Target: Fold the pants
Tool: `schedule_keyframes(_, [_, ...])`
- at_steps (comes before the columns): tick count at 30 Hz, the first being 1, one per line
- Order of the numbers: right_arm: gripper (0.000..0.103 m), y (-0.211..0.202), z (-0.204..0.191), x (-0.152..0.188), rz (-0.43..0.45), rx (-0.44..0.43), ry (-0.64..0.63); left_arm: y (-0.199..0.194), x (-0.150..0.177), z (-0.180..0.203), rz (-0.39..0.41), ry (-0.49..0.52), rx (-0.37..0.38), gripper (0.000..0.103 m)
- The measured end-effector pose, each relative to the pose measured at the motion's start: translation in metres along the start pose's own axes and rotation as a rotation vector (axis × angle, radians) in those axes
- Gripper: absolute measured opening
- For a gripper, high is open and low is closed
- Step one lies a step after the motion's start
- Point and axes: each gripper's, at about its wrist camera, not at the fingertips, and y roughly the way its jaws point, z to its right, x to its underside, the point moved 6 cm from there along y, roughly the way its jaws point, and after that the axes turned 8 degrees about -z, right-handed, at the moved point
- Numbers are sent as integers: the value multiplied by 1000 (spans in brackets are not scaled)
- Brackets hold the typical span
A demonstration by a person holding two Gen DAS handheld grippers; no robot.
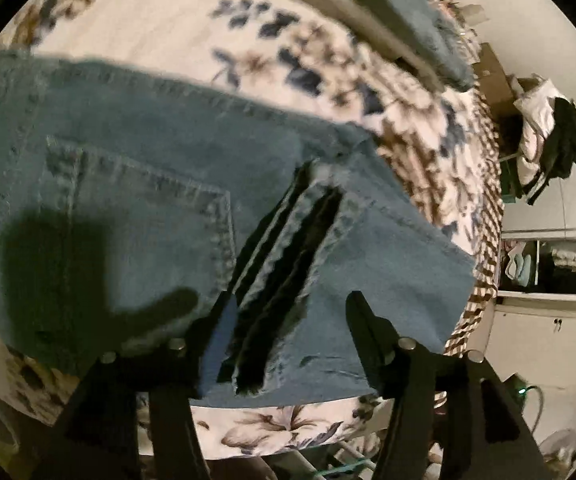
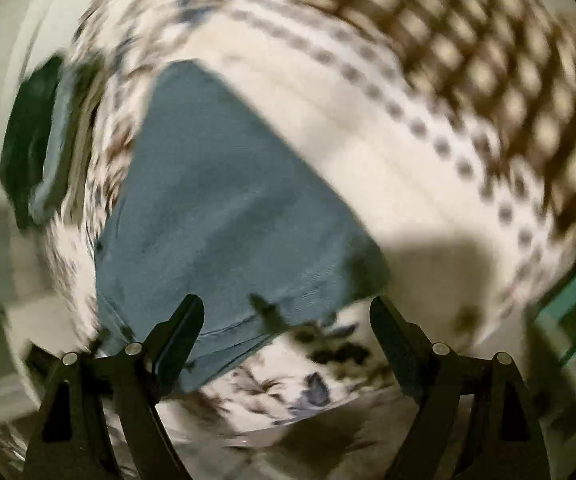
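Blue denim pants (image 1: 159, 184) lie folded on a floral bedspread (image 1: 159, 12), a back pocket facing up. A folded flap (image 1: 388, 260) of them reaches toward the bed's right edge. My left gripper (image 1: 288, 312) is open just above the near edge of the pants; dark shadows of its fingers fall on the denim. In the blurred right wrist view the pants (image 2: 223, 200) stretch away from me. My right gripper (image 2: 288, 312) is open above their near edge, holding nothing.
More folded clothes (image 1: 400, 12) sit at the far side of the bed. A heap of clothes (image 1: 548, 140) and white cabinets (image 1: 548, 340) stand beyond the bed's right edge. A dark bundle (image 2: 35, 140) lies at the left in the right wrist view.
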Motion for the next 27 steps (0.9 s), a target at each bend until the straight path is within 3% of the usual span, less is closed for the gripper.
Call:
schedule_keyframes(4, [87, 14, 17, -9, -7, -129, 131, 29, -2, 1, -54, -21, 25, 54])
schedule_keyframes(5, [84, 14, 16, -11, 4, -152, 136, 34, -2, 2, -58, -12, 14, 54])
schedule_keyframes(6, [73, 14, 14, -13, 25, -175, 132, 37, -2, 4, -54, 4, -6, 54])
schedule_keyframes(7, [69, 14, 12, -15, 35, -144, 125, 40, -1, 7, -52, 30, -20, 52])
schedule_keyframes(8, [60, 13, 12, -15, 42, -129, 123, 41, 0, 10, -41, 68, -51, 47])
schedule_keyframes(9, [46, 12, 14, -15, 57, -94, 123, 40, 3, 12, -35, 98, -68, 16])
schedule_keyframes(12, [31, 9, 17, -15, 68, -59, 115, 34, 10, 17, -10, 136, -80, 12])
schedule_keyframes(19, [23, -5, 2, -20, 81, 15, 43, 10, 33, 18, -2, 69, -32, 11])
schedule_keyframes(27, [27, 1, -10, -25, 20, 101, -40, 44, 15, -4, -66, -13, -64, 15])
